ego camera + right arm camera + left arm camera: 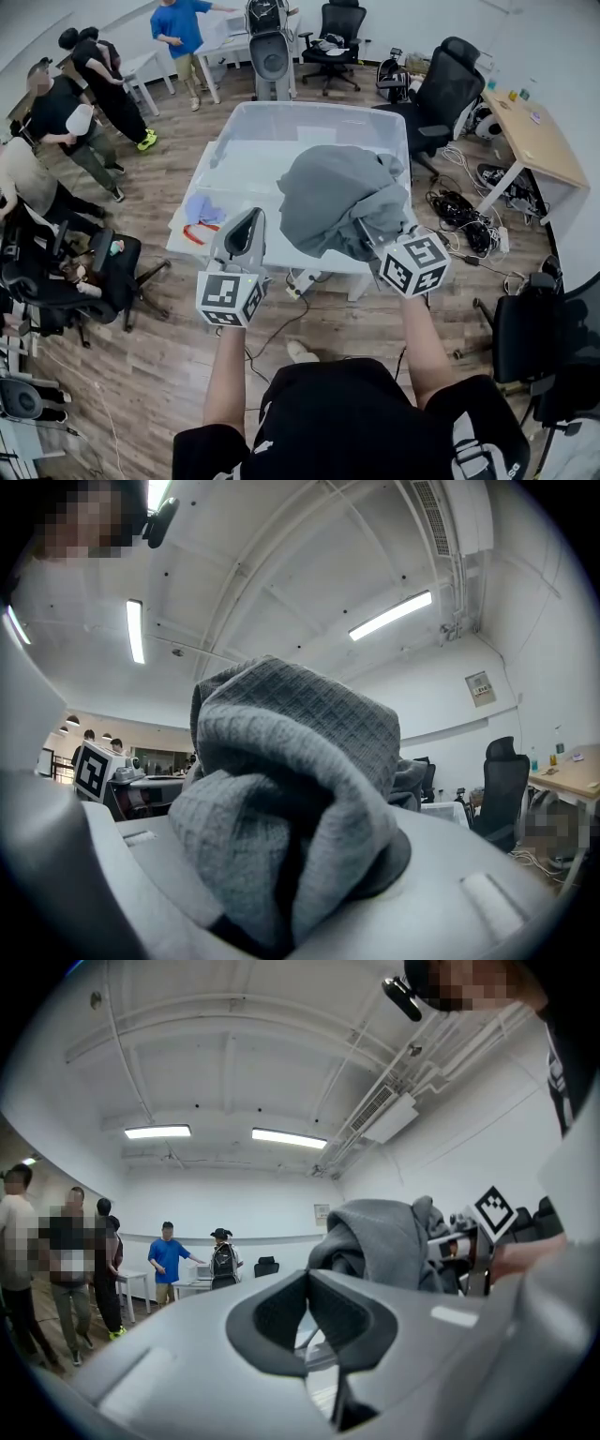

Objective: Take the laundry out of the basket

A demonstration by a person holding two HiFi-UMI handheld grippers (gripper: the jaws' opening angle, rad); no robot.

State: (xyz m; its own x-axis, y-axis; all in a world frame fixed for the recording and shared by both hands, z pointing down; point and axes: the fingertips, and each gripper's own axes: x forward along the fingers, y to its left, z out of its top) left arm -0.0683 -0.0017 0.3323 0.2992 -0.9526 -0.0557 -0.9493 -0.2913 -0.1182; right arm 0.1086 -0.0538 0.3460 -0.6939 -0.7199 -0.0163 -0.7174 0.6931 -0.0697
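Observation:
A clear plastic basket (281, 117) stands on a white table (239, 169). My right gripper (367, 234) is shut on a grey knitted garment (333, 192) and holds it bunched up above the table's near side. In the right gripper view the garment (291, 761) fills the space between the jaws and hides the fingertips. To its left my left gripper (248, 218) is shut with nothing in it. In the left gripper view its jaws (309, 1274) meet, and the garment (380, 1237) hangs off to the right. A purple cloth with a red strap (200, 214) lies on the table's left part.
Several people (89, 103) stand at the left. Black office chairs (445, 89) ring the table, and one stands near left (84, 272). A wooden desk (534, 136) is at the right, with cables (459, 211) on the floor by it. A power strip (298, 281) lies below the table's edge.

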